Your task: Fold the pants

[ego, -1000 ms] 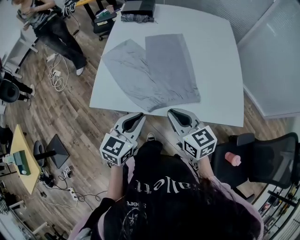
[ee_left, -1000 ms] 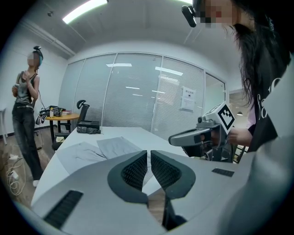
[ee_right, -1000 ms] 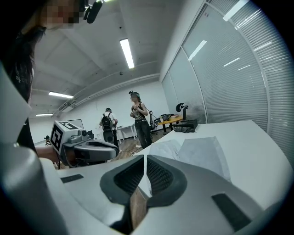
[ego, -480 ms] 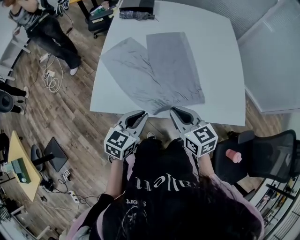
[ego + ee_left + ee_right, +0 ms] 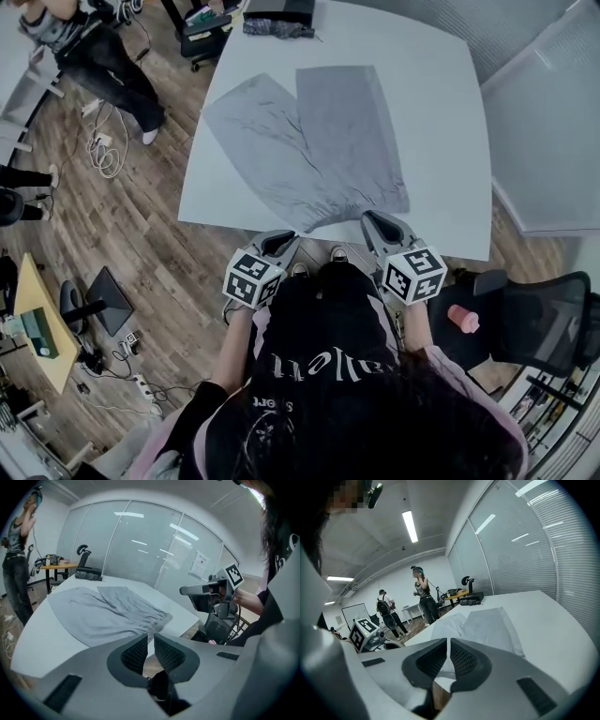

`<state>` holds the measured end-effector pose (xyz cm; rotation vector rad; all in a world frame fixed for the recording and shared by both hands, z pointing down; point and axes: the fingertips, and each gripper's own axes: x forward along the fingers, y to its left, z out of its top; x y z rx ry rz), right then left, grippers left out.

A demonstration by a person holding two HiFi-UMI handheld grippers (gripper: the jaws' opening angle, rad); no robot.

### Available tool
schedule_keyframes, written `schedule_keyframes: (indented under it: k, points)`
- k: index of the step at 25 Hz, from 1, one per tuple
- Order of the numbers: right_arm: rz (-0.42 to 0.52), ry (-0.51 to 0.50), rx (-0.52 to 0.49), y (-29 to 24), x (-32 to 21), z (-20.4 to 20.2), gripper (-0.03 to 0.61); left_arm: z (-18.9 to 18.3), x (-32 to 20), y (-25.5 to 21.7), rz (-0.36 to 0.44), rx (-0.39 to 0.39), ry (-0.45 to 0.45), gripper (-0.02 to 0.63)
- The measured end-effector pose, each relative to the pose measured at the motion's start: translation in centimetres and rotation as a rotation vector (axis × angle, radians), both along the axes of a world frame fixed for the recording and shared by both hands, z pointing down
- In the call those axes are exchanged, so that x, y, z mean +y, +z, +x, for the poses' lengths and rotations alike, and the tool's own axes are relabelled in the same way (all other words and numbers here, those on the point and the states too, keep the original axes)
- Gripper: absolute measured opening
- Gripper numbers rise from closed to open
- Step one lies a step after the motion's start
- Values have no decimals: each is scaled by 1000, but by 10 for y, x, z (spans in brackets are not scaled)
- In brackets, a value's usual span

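Head view — left gripper [image 5: 278,241], right gripper [image 5: 379,222] closed, empty.

Person [image 5: 328,384]: long dark hair, blk tee [image 5: 319,328] w/ wht lettering, pale pink sleeves [image 5: 473,398] at the shoulders, shoes [image 5: 300,271] w/ wht toe caps. L hand-held gripper [image 5: 284,236] & R hand-held gripper [image 5: 373,217] are the same build: light-grey moulded shells tapering to a rounded nose, w/ a darker grey inset round the jaws. Pads [image 5: 135,654] blk w/ a fine ribbed texture. Blk rectangular slots in the shell on either side. Each unit carries a wht cube [image 5: 253,278] w/ blk square markers on its faces. No cables or screws visible.
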<state>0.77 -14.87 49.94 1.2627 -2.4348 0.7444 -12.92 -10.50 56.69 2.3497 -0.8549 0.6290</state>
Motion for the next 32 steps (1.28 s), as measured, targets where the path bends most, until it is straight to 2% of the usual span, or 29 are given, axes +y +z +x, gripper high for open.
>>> schedule_keyframes:
  k: [5,9,12,13,16,20,27,32]
  points:
    - [-74,21,37,36,-14,37,32,4,1,35,-104,-55,-29,48]
    - [-135,58,81,72,-26,72,32,6,1,64,-203,-75,-77,130]
    - [-199,80,116,101,-28,98,35,6,0,81,-247,-100,-114,146]
    - [-219,82,129,110,-28,105,44,5,0,85,-257,-105,-126,150]
    - [-265,87,160,130,-28,124,126,7,-5,89,-272,-99,-162,152]
    - [-313,106,185,152,-27,145,158,11,-10,92,-283,-98,-196,152]
    - [-379,173,180,176,-36,163,186,18,-15,103,-325,-94,-250,152]
    - [-395,203,206,184,-41,168,176,22,-19,107,-327,-137,-253,141]
